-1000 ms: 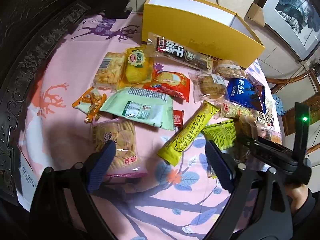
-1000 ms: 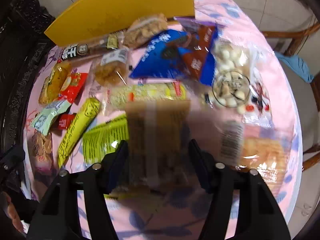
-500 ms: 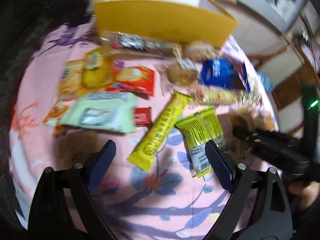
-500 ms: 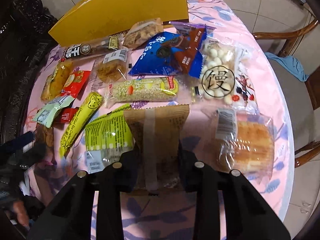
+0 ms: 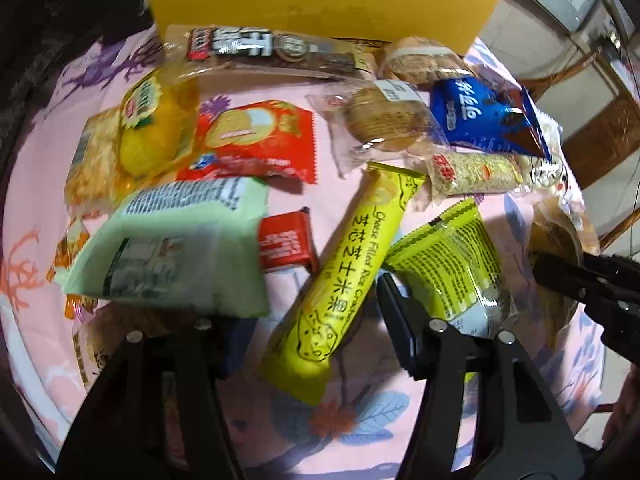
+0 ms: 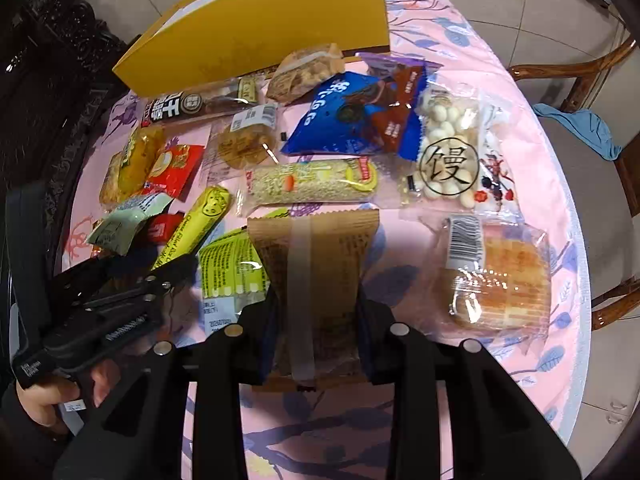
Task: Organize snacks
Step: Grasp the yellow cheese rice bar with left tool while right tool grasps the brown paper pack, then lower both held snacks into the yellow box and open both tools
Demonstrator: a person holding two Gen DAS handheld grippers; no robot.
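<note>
- Your right gripper [image 6: 316, 320] is pinching the brown paper snack packet [image 6: 316, 264]; its pads press on both sides and the packet stands up between them, above the counter's pink tablecloth [image 6: 532, 152].
- Your left gripper [image 5: 312, 328] has just been closing. The long yellow cheese rice cracker stick [image 5: 352, 276] lies between its fingers, but the pads do not touch it; the right finger [image 5: 400, 320] is just beside it.
- The pale green packet [image 5: 176, 248] lies over the left finger side, and the lime green packet [image 5: 452, 268] lies right of the stick.
- The other snacks are spread on the cloth, near the blue triangle bag [image 6: 352, 116].
- The yellow box [image 6: 264, 24] stands behind them, at the far edge.
</note>
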